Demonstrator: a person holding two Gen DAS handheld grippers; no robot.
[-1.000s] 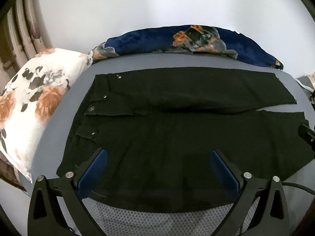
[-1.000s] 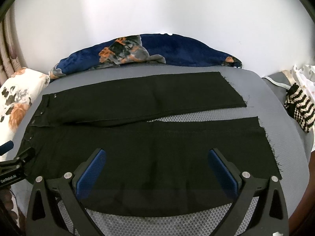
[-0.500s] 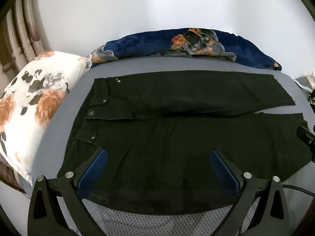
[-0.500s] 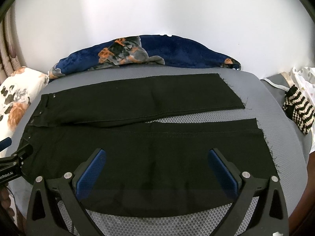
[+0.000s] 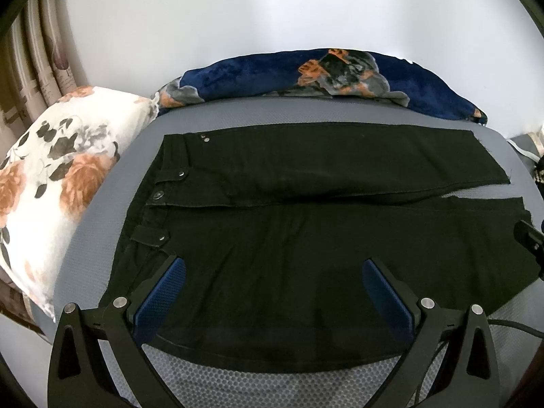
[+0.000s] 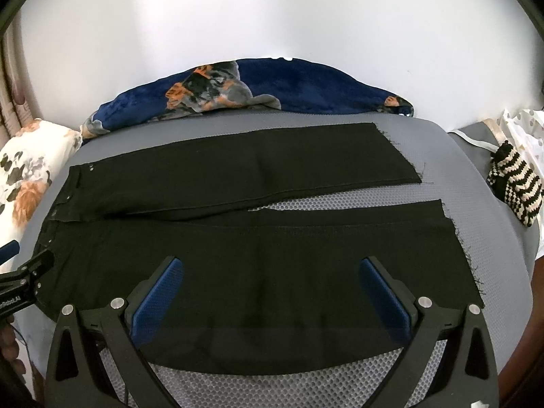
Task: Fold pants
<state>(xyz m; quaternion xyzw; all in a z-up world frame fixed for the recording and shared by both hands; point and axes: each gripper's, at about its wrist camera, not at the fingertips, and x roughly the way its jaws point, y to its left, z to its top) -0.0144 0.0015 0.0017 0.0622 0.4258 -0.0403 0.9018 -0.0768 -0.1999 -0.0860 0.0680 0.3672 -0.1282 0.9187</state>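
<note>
- Black pants (image 5: 306,238) lie flat on the grey bed (image 6: 459,156), legs apart, unfolded.
- We hold left gripper (image 5: 273,292) and right gripper (image 6: 272,290) over the near edge, jaws wide, empty.
- Next: pinch that edge.

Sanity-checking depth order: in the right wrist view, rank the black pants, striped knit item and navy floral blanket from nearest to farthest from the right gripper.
1. black pants, directly beneath the open right gripper.
2. striped knit item, off to the right.
3. navy floral blanket, at the far edge by the wall.
</note>
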